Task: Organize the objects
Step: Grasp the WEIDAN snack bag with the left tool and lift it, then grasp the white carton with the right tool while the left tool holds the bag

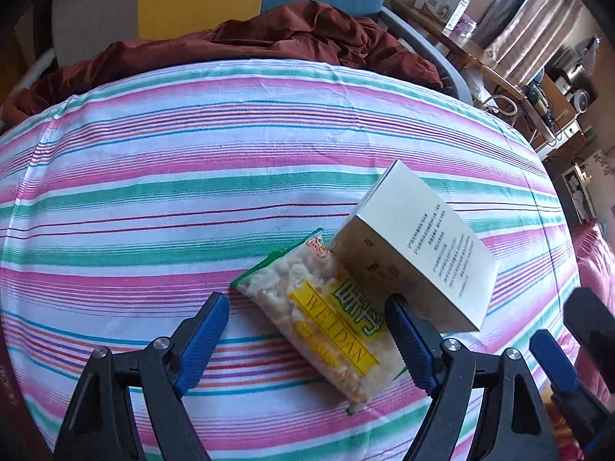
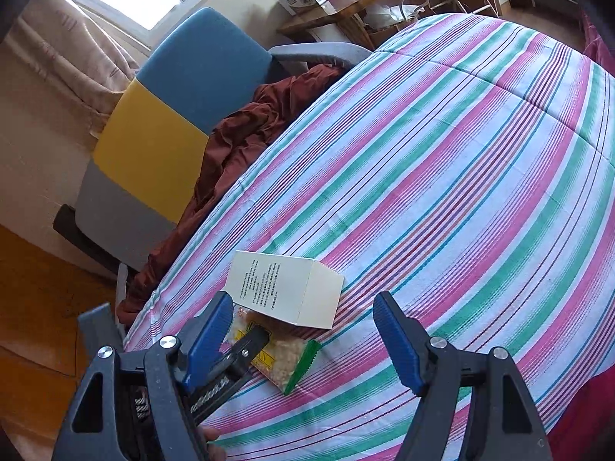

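Observation:
A clear snack bag (image 1: 326,319) with a yellow label and green edges lies flat on the striped bedspread (image 1: 192,192). A cream carton with small print (image 1: 419,253) lies on its side, resting on the bag's far end. My left gripper (image 1: 307,330) hovers open over the bag, which lies between its blue pads; the right pad is close to the carton's near corner. My right gripper (image 2: 303,330) is open and empty, just short of the carton (image 2: 284,288) and bag (image 2: 288,365). It also shows at the right edge of the left wrist view.
A rumpled maroon cloth (image 1: 288,38) lies at the bed's far edge in front of a chair with a blue, yellow and grey back (image 2: 173,115). A wooden desk with boxes (image 1: 449,7) stands beyond. A pink-red blanket (image 1: 595,261) lies to the right.

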A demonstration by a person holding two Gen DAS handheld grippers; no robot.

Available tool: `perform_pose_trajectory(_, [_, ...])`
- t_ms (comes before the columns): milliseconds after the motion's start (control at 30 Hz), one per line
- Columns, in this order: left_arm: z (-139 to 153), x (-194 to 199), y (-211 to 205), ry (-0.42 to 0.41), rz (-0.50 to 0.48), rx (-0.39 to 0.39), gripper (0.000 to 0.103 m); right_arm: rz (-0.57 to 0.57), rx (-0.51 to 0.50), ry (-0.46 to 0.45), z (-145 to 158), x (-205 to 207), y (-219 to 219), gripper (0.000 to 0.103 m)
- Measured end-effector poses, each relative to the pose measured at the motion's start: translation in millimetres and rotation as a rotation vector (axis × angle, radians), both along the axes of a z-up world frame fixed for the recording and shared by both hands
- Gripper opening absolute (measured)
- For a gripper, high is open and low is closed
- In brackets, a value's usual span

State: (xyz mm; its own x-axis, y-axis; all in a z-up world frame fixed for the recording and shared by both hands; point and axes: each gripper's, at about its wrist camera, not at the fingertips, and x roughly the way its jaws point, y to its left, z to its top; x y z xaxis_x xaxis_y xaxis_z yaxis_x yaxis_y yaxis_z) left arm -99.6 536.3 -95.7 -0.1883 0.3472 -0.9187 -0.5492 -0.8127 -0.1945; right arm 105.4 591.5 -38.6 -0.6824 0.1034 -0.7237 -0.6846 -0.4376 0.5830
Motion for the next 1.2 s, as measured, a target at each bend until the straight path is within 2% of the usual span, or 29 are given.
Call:
perform_pose_trajectory(133, [-3.5, 3.0, 8.9, 0.065, -0.023, -0.03, 0.086, 0.005, -0.005, -0.005, -2.3, -2.3, 1.5, 0.077])
perform_pose_trajectory(200, [-1.8, 7.2, 2.7, 0.097, -0.06, -0.017, 0.077, 0.008, -0.013, -0.007, -4.2, -2.5, 1.9, 0.077])
perform_pose_trajectory(233, [-1.2, 9.7, -0.7, 0.114, -0.09, -0.015, 0.071, 0.009, -0.013, -0.01, -4.9, -2.8, 1.8, 0.077])
perform_pose_trajectory(267, [0.0, 12.7, -6.5, 0.131, -0.121, -0.013, 0.058, 0.008, -0.011, -0.015, -5.2, -3.2, 1.4, 0.077])
perform_pose_trajectory(333, [1.9, 17.4, -24.5, 0.142, -0.163, -0.002, 0.047, 0.012, -0.007, -0.018, -4.9, -4.3, 0.7, 0.077])
perform_pose_trajectory(500, [2.1, 44.9, -79.0, 0.176, -0.231, 0.031, 0.045, 0.012, 0.005, -0.036, -5.5, -4.7, 0.4, 0.077])
perform_pose_trajectory(700, [-2.5, 81.5, -133.6, 0.241, -0.255, 0.088, 0.046, 0.036, 0.014, -0.083, -10.9, -11.1, -2.6, 0.077])
perform_pose_trajectory(933, [-8.3, 89.1, -138.9, 0.3, -0.267, 0.129, 0.046, 0.099, 0.097, -0.174, -12.0, -26.2, -16.8, 0.077])
perform_pose_trajectory(1100, [-8.9, 85.4, -138.5, 0.286, -0.264, 0.154, 0.046, 0.165, 0.27, -0.278, -3.0, -43.9, -37.0, 0.077])
perform_pose_trajectory(1200, [-9.2, 86.0, -139.3, 0.29, -0.263, 0.165, 0.046, 0.282, 0.421, -0.34, 8.7, -68.3, -50.0, 0.086])
